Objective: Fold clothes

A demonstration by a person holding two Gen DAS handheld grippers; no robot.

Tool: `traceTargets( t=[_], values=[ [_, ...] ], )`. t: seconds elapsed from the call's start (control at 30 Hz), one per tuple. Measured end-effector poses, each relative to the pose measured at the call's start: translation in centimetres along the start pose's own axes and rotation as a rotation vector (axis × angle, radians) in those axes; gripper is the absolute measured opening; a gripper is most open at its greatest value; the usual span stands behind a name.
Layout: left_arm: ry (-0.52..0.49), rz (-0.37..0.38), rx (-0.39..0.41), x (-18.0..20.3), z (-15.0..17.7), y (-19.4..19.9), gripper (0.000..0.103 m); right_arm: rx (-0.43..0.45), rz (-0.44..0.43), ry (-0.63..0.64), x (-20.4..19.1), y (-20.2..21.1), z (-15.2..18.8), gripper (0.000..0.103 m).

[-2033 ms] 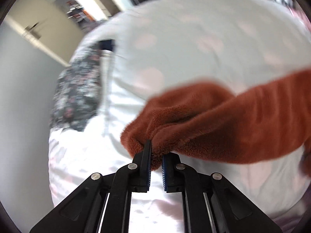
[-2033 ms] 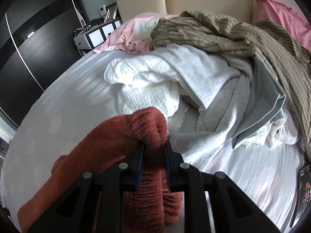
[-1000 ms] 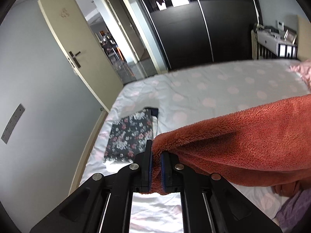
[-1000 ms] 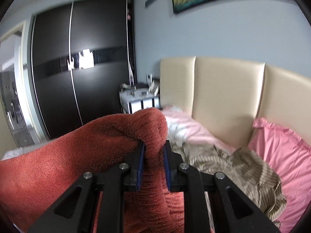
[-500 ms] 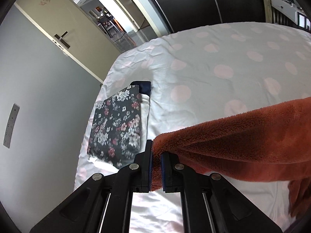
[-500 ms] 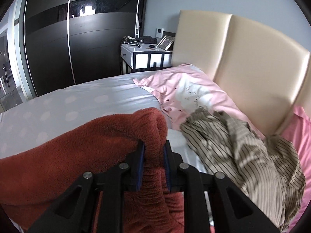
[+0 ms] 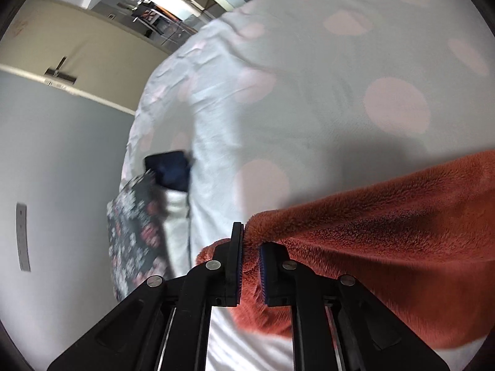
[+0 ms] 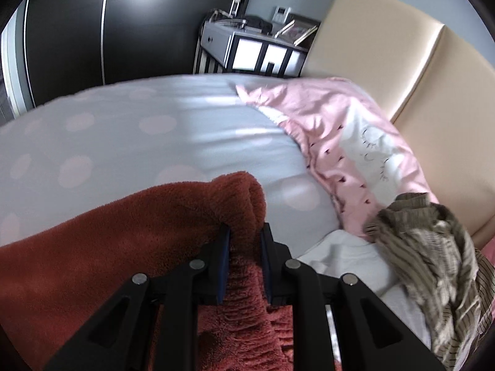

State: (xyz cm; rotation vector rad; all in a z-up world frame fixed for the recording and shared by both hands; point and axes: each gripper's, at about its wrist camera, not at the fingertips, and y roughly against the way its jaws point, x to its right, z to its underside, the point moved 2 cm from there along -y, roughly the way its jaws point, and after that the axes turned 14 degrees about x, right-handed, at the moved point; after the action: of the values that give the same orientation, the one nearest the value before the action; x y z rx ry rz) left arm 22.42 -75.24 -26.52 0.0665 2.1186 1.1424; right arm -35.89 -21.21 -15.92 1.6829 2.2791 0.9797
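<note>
A rust-red fleece garment [image 7: 386, 232] hangs stretched between my two grippers just above the dotted bed sheet [image 7: 309, 92]. In the left wrist view, my left gripper [image 7: 250, 238] pinches one edge of it; its jaws are opening, with the fleece still filling the gap between the pads. In the right wrist view, my right gripper [image 8: 245, 232] is shut on a bunched fold of the same fleece garment [image 8: 123, 241], which drapes away to the left and down under the fingers.
A folded floral piece [image 7: 133, 235], a dark blue item [image 7: 169, 171] and white cloth [image 7: 176, 216] lie at the bed's left edge. A pink garment [image 8: 340, 142], a striped olive garment [image 8: 433, 247] and white fabric [image 8: 340, 253] lie by the headboard [image 8: 402, 61]. A nightstand [image 8: 247, 46] stands behind.
Both grippers have come down toward the bed with the fleece, and both views now tilt onto the sheet. The gap between the left jaws looks slightly wider.
</note>
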Motion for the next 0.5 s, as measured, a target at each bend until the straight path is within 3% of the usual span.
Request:
traceTargets(
  t=[0.1, 0.2, 0.27, 0.3, 0.37, 0.5],
  values=[
    [-0.024, 0.013, -0.033, 1.5, -0.7, -2.8, 0.017, -0.039, 0.012, 0.025, -1.1, -2.7, 1.3, 0.017],
    [-0.045, 0.007, -0.046, 2.2, -0.6, -4.5, 0.028, -0.072, 0.007, 0.021, -1.4, -4.3, 2.5, 0.018],
    [-0.056, -0.017, -0.024, 2.0, -0.5, -4.7, 0.046, -0.099, -0.002, -0.003, -1.3, -5.1, 3.0, 0.021],
    [-0.055, -0.021, -0.012, 1.7, -0.5, -4.7, 0.049, -0.116, -0.004, -0.007, -1.3, -5.5, 3.2, 0.021],
    [-0.027, 0.009, 0.008, 0.6, -0.3, -4.3, 0.056, -0.145, -0.023, -0.021, -1.2, -5.8, 3.5, 0.025],
    [0.126, 0.081, 0.019, -3.1, 0.3, -2.5, 0.06, -0.191, -0.06, -0.052, -0.5, -5.1, 3.2, 0.033]
  ],
)
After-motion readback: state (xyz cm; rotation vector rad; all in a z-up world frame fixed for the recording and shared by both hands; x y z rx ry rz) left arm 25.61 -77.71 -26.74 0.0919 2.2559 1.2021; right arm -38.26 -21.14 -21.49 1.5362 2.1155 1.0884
